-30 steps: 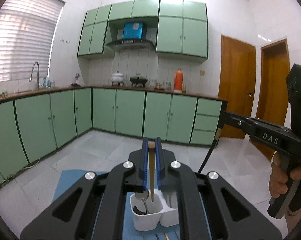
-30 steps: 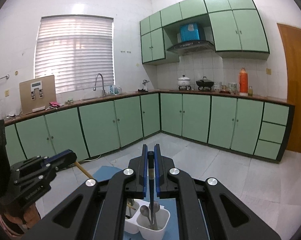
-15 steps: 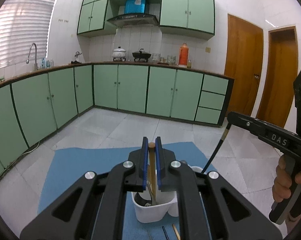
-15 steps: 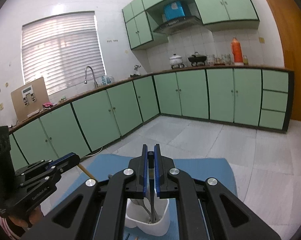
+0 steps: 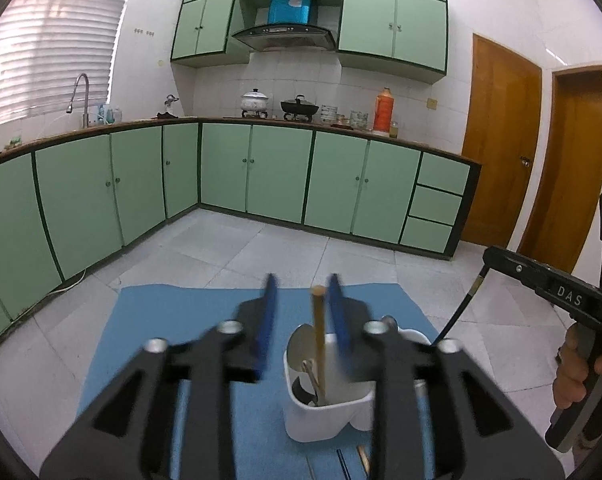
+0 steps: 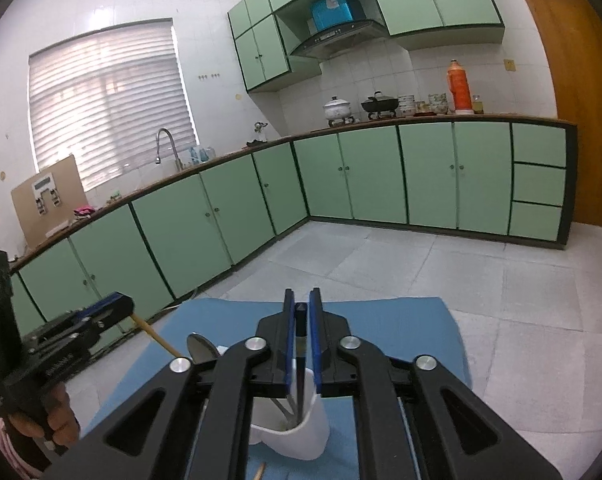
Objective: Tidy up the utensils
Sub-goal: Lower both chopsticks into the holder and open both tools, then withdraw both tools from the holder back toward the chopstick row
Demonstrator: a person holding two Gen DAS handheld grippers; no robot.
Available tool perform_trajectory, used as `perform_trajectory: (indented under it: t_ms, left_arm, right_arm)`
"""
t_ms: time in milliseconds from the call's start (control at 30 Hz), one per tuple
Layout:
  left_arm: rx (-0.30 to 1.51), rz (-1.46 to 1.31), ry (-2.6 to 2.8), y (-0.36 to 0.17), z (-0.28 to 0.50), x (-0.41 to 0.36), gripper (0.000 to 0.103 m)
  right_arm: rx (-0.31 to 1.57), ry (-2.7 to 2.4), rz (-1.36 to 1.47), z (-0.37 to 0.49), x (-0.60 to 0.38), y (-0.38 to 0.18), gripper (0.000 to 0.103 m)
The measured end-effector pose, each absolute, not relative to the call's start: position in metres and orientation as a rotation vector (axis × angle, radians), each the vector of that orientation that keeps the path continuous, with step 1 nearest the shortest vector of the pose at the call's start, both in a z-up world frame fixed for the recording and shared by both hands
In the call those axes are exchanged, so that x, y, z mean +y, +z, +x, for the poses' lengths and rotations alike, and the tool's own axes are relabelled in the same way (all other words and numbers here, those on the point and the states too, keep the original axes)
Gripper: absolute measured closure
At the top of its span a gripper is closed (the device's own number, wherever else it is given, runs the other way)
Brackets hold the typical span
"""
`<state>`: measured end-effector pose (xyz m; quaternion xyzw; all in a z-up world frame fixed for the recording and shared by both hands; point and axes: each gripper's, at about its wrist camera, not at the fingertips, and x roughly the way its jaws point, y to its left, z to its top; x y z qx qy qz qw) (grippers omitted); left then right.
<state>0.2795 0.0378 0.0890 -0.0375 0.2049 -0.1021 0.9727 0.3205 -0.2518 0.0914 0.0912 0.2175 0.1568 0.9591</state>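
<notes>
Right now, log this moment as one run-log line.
left hand-held gripper: opening, wooden chopstick loose in white holder | right hand-held gripper: opening, black utensil between pads | blue mat

The left gripper [image 5: 303,312] is smeared by motion blur as its jaws open, so their edges cannot be traced. The lower end of the wooden stick [image 5: 319,344] is lost inside the white holder [image 5: 325,420], whose right half sits behind the gripper's frame. In the right wrist view the black utensil [image 6: 300,344] vanishes into the holder too. Loose sticks [image 5: 363,460] on the blue mat [image 5: 173,320] are cut off at the bottom edge.
</notes>
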Motion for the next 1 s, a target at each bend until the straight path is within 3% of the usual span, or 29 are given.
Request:
perform_trajectory:
  t_ms: [33, 133, 267, 367, 533, 733, 900, 1000]
  left_arm:
    - [0.408, -0.078, -0.201, 0.09, 0.28, 0.038, 0.058]
    - [0.388, -0.083, -0.19, 0.093, 0.273, 0.044, 0.051]
    - [0.364, -0.086, -0.167, 0.095, 0.266, 0.049, 0.036]
    - [0.348, -0.089, -0.148, 0.097, 0.261, 0.054, 0.031]
    - [0.314, -0.112, -0.118, 0.101, 0.245, 0.065, 0.028]
    - [0.261, -0.095, -0.094, 0.096, 0.204, 0.069, 0.015]
    - [0.26, -0.065, -0.089, 0.062, 0.161, 0.066, 0.009]
    - [0.288, -0.033, -0.094, 0.034, 0.139, 0.061, 0.007]
  right_arm:
    - [0.436, 0.313, 0.177, 0.318, -0.252, 0.092, 0.092]
    - [0.427, 0.308, 0.178, 0.314, -0.257, 0.093, 0.088]
    - [0.406, 0.285, 0.176, 0.306, -0.262, 0.097, 0.072]
    - [0.382, 0.263, 0.167, 0.298, -0.265, 0.1, 0.062]
    - [0.338, 0.247, 0.166, 0.278, -0.271, 0.105, 0.06]
    - [0.31, 0.232, 0.16, 0.238, -0.273, 0.088, 0.047]
    - [0.315, 0.222, 0.164, 0.194, -0.271, 0.048, 0.03]
    - [0.329, 0.224, 0.182, 0.171, -0.271, 0.025, 0.024]
